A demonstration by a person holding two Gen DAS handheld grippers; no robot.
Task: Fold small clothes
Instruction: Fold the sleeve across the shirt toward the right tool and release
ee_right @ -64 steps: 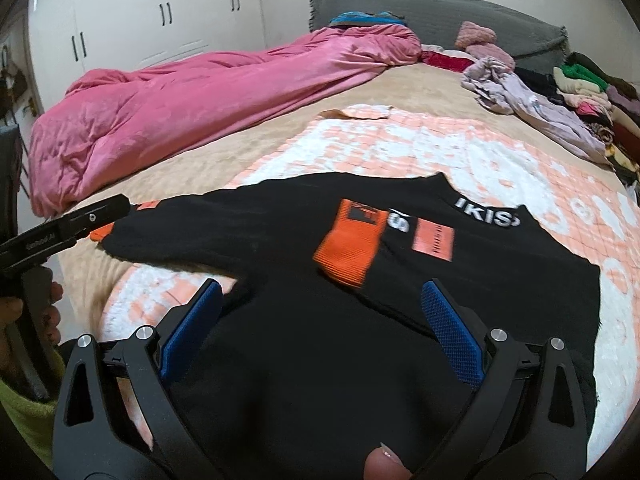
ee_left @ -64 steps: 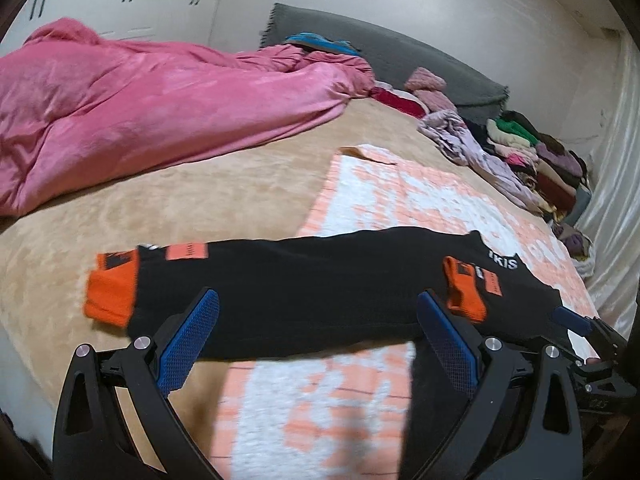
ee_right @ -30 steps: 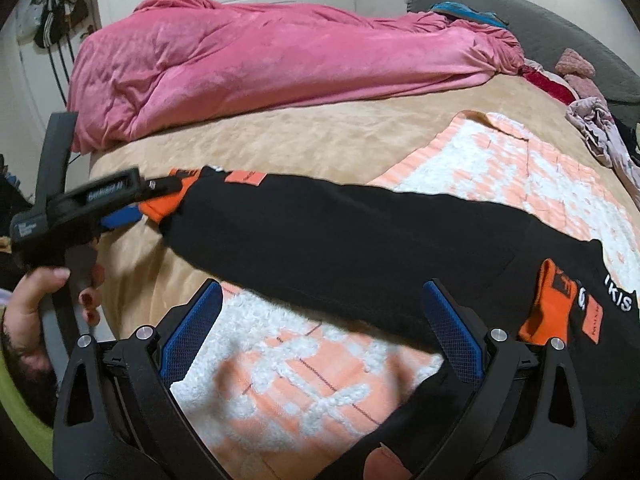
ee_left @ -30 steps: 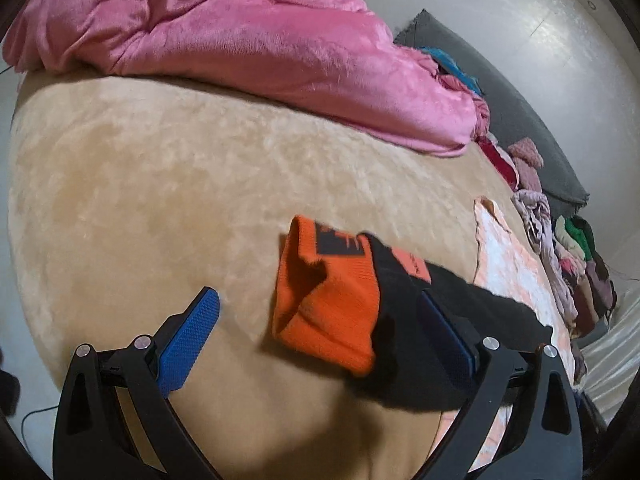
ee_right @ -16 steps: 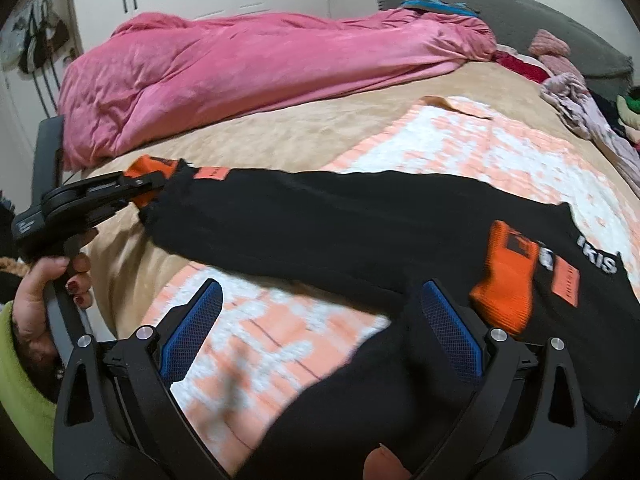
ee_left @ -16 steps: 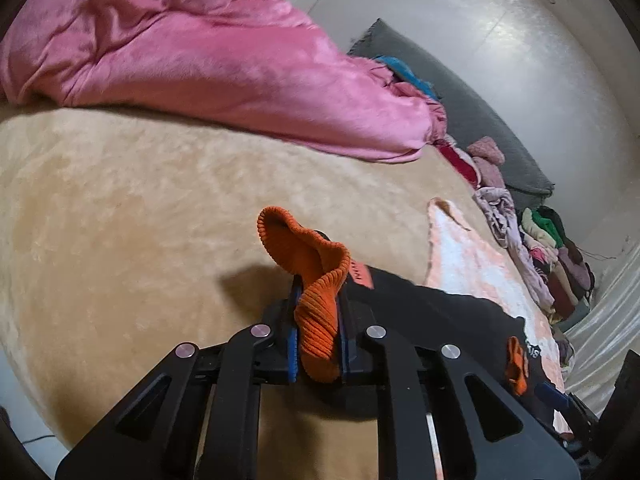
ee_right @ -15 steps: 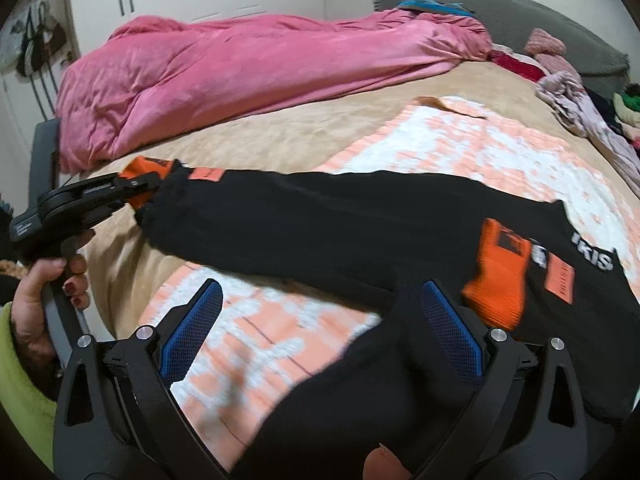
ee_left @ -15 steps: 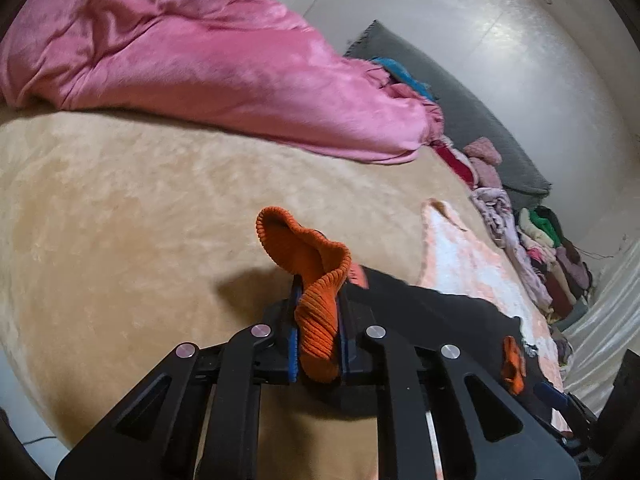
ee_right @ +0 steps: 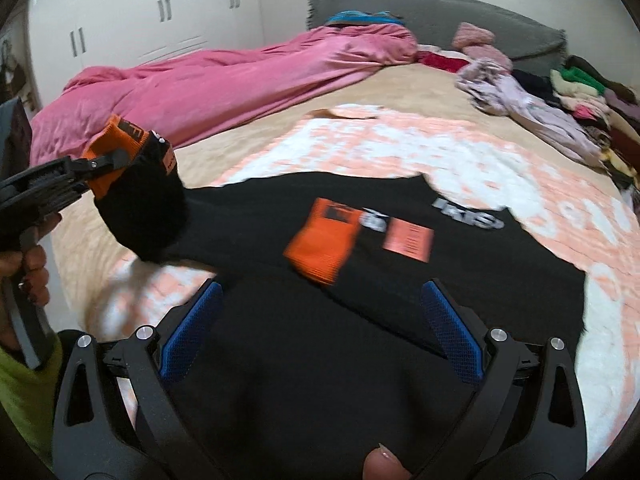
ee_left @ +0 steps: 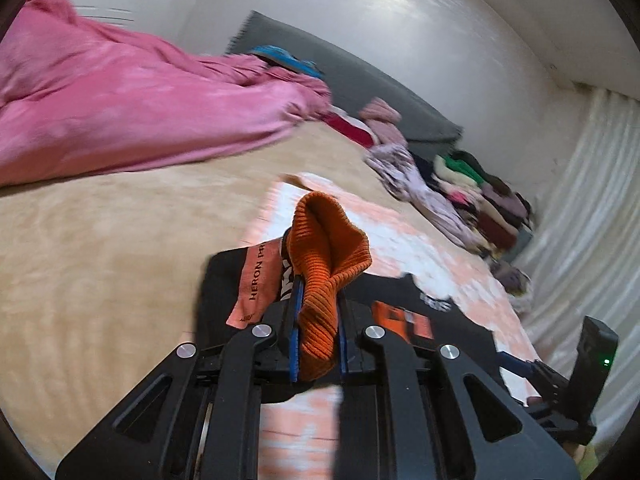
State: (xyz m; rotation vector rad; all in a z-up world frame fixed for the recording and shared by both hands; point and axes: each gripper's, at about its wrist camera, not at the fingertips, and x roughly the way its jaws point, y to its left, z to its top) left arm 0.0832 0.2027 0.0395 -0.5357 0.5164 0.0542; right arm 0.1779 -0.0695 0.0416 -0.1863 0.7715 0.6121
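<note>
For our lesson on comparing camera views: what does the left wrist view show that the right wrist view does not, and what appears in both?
Only the left wrist view shows the curtain and the left tongs up close, shut on the orange cuff.

Only the right wrist view shows the wardrobe, the hand holding the left tool, and the open right tongs over the black sweater.

Both show the pink duvet, the clothes pile, the second cuff lying on the sweater, and the patterned blanket.

Left wrist view: close, low, looking along the bed (ee_left: 100,264) toward the headboard (ee_left: 360,80). Right wrist view: higher, facing likewise. Both share the black sweater (ee_right: 320,360) and pink duvet (ee_right: 224,80).
</note>
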